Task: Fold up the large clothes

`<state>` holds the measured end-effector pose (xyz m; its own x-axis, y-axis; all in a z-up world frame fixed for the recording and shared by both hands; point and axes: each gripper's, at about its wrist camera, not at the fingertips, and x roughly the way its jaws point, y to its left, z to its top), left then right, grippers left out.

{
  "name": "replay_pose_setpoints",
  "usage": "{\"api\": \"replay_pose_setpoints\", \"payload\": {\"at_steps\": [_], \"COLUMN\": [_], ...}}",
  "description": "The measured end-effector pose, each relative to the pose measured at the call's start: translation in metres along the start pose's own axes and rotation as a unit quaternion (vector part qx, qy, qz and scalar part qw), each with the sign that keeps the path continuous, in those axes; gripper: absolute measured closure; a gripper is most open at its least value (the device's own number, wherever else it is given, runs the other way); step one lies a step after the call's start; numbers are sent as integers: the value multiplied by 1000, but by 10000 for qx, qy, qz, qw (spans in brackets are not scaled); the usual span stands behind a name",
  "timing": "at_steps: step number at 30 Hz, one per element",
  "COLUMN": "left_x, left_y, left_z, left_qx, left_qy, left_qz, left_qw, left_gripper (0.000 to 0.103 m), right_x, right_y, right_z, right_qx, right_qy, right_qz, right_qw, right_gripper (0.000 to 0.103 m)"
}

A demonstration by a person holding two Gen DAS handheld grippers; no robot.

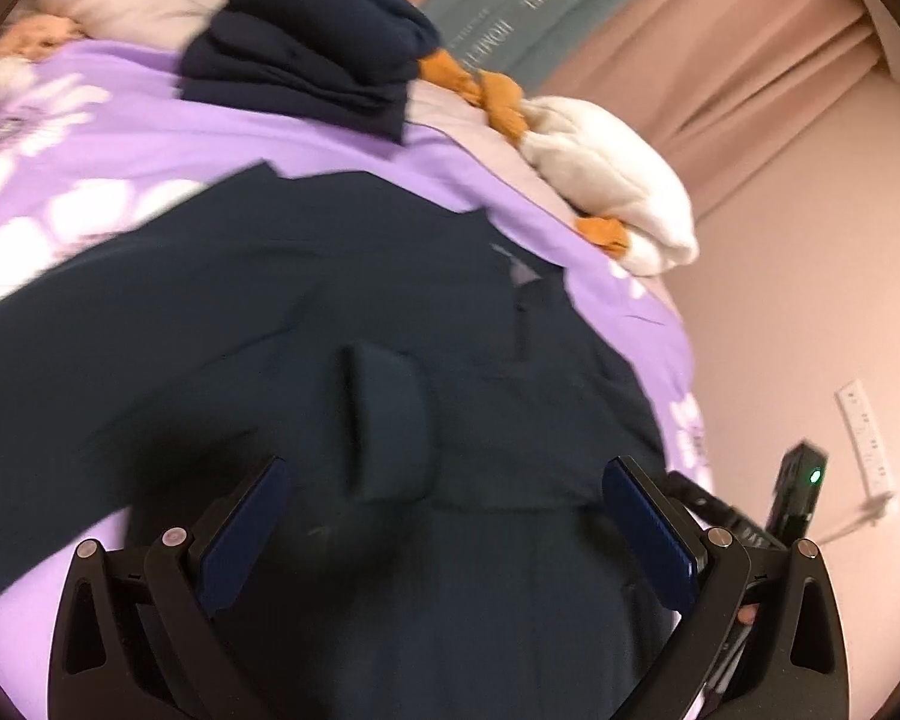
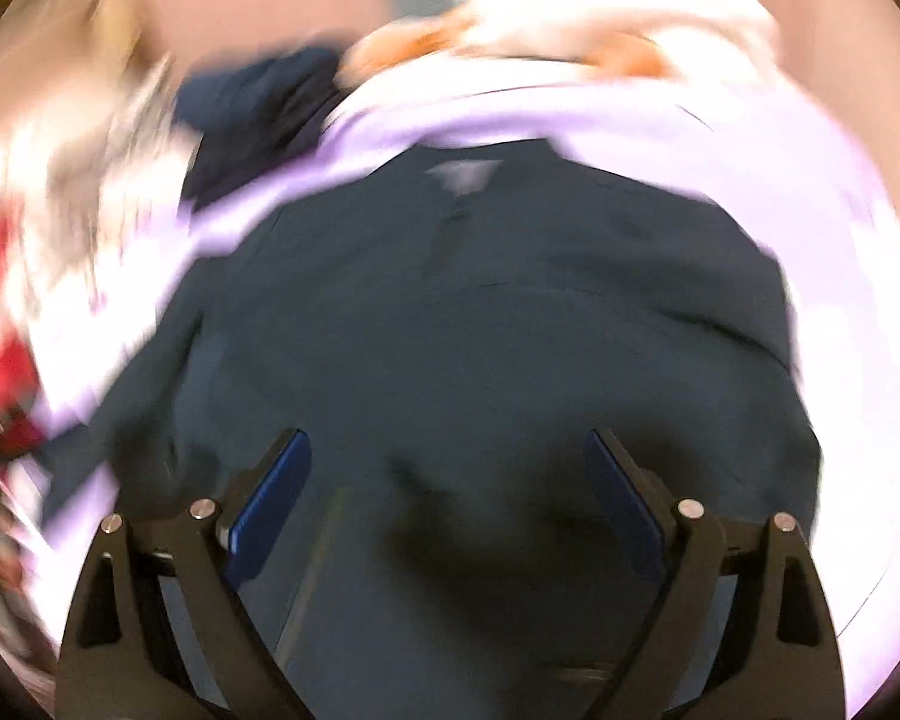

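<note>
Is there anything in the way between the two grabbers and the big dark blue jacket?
Nothing visible. The left gripper and right gripper both hang open right over the dark blue jacket, with only its cloth between their fingers. The folded navy pile lies farther back on the purple bedspread.

Purple floral bedsheet (image 1: 150,138), power strip (image 1: 867,438)

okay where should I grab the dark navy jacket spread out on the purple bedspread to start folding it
Probably the sleeve, near its cuff. The jacket lies flat, collar away from you, one sleeve stretched out left over the bedspread. Come in from that left edge with the open left gripper, pinching the sleeve's thin edge.
</note>
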<state>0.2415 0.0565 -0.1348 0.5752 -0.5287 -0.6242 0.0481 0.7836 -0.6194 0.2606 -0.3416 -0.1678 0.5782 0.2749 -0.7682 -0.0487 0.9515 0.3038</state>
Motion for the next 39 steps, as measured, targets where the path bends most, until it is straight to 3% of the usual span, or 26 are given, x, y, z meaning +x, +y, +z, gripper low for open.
{"api": "replay_pose_setpoints", "payload": {"at_steps": [3,6,11,12,14,15,18,19,21,24,26,27,28,30,31,35,39], "left_x": [34,61,88,93,100,103,107,108,117,138,138,136,131,114,103,84,105], "left_y": [-9,-18,-24,-23,-22,-23,-25,-27,-29,-23,-23,-24,-24,-21,-19,-26,-44], "left_z": [9,10,4,2,-2,-4,-3,-1,1,-1,-2,-2,0,6,11,20,0], "left_qx": [-158,-180,14,67,202,316,577,647,760,773,915,948,943,852,768,653,1075], "left_qy": [258,369,511,564,644,683,708,711,794,1056,1009,1015,1015,889,753,477,794], "left_qz": [-347,-365,-164,-97,70,157,334,352,421,666,817,825,828,766,618,202,287], "left_qw": [9989,9985,9986,9983,9977,9970,9953,9947,9930,9892,9873,9869,9869,9894,9923,9965,9906], "left_gripper": [0,6,10,10,10,10,10,10,10,10,10,10,10,10,10,10,11], "right_x": [-19,-21,-2,6,31,48,45,31,26,41,30,22,6,-16,-21,-43,-16], "right_y": [-79,-151,-179,-175,-166,-162,-168,-180,-197,-204,-202,-201,-197,-183,-176,-117,-55], "right_z": [6,13,26,31,38,45,49,46,43,32,27,28,30,39,42,35,6], "right_qx": [1160,2225,2655,2631,2376,2245,2282,2496,2654,2610,2714,2762,2670,2156,1913,830,-110], "right_qy": [-301,-610,-761,-719,-414,-237,-506,-795,-881,-349,-532,-599,-832,-1152,-1216,-1119,-311], "right_qz": [-70,-131,53,76,-96,-290,-65,91,46,-164,-157,-256,-537,-965,-986,-111,217], "right_qw": [9928,9729,9611,9621,9704,9738,9723,9650,9601,9646,9609,9589,9586,9648,9690,9902,9992], "right_gripper": [10,21,30,36,63,87,96,97,97,92,85,73,66,65,65,66,84]}}
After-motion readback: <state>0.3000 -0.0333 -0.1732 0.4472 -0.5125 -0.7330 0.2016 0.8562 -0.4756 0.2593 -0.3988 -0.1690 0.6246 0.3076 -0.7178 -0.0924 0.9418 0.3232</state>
